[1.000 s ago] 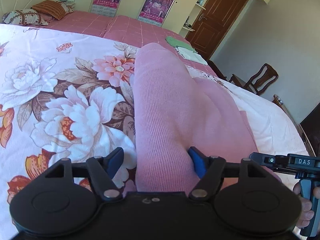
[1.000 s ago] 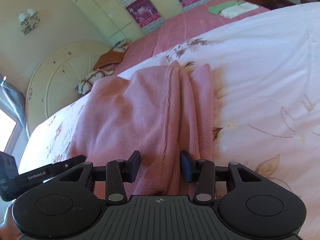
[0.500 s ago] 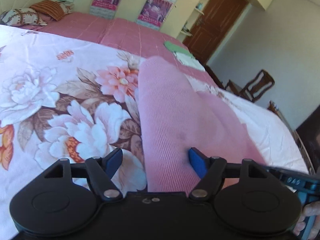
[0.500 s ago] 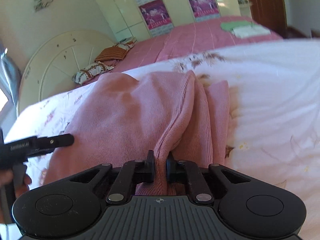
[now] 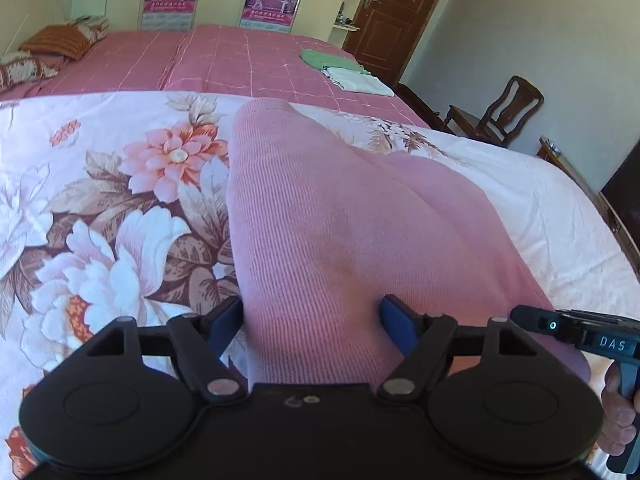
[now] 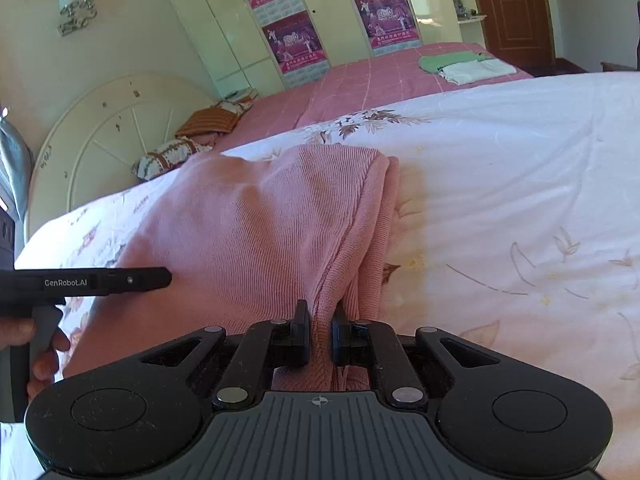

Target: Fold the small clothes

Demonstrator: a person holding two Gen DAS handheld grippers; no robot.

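Pink ribbed garment [image 5: 340, 220] lengthwise on the floral bedspread [image 5: 100, 200], filling the centre of the left wrist view and running from bottom centre up to the middle in the right wrist view [image 6: 248, 232]. Doubled over along its right edge there, with a raised ridge of knit leading straight down into the right claw [image 6: 320, 328].

Changed within the last second: right claw, open around that ridge a moment ago, now clamped tight on it, a thin pleat of cloth pinched between the black pads. Means a hold on one side (likely the corner or hem for the next fold).

Left claw [image 5: 312, 316] spread wide at bottom centre of its own view, cloth lying between the blue pads [image 5: 394, 320] but not squeezed, much as before. No second hold yet, then; probably needs closing before any lift or fold-over.

Further out, upper right of centre in the left view: green and white clothes [image 5: 344, 72] already folded on the pink checked cover.
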